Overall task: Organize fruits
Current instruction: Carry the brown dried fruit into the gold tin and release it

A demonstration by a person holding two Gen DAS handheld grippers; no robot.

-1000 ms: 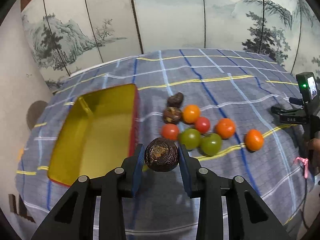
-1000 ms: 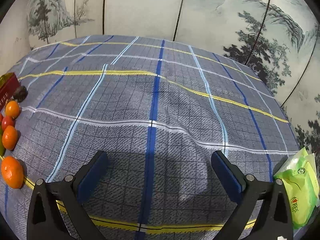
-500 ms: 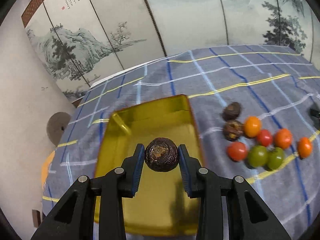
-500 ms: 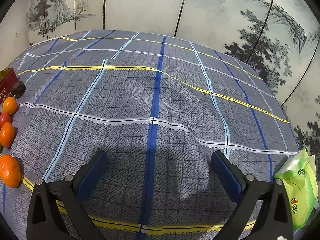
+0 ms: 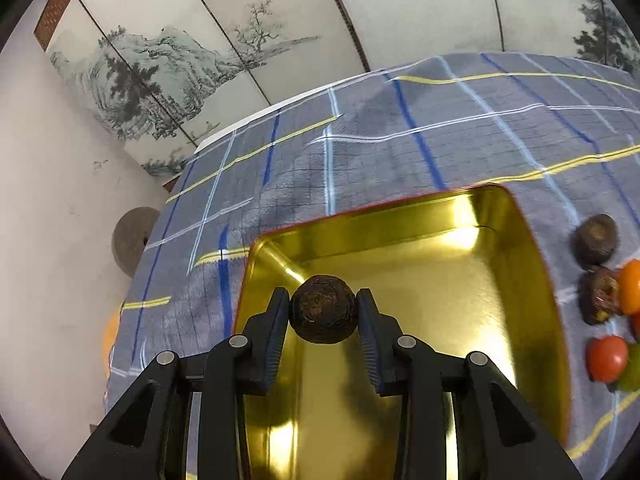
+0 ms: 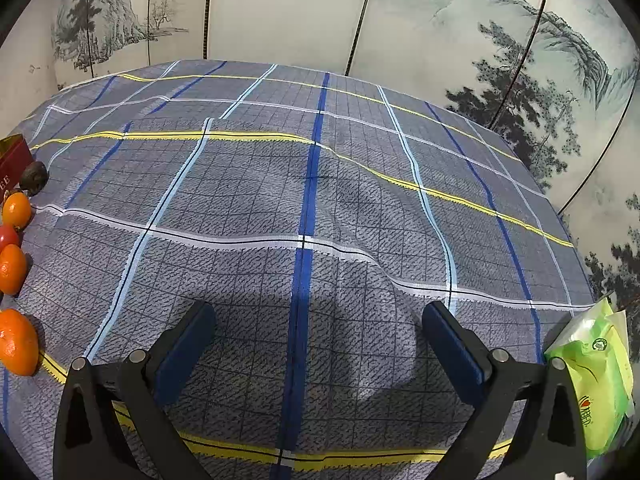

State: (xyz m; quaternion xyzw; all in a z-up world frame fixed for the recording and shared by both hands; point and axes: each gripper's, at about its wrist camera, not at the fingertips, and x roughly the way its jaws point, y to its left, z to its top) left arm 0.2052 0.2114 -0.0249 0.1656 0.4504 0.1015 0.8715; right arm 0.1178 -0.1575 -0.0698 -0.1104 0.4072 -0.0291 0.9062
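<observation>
Left wrist: left gripper [image 5: 323, 308] clamped on dark wrinkled fruit [image 5: 323, 309] over gold tin tray [image 5: 460, 280] (plaid tablecloth [image 5: 360, 152] beneath); right wrist: right gripper [image 6: 320, 320] spread wide, empty, mandarins [image 6: 16, 342] at left edge.

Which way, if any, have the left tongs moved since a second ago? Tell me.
Yes. The left tongs carried the dark fruit leftward, off the cloth onto the gold tray.

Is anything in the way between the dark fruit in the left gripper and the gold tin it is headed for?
Nothing visible. The left gripper is shut on the dark brown wrinkled fruit, over the gold tin. The tin floor in view is bare. The other fruits lie on the cloth outside its right wall.
</observation>
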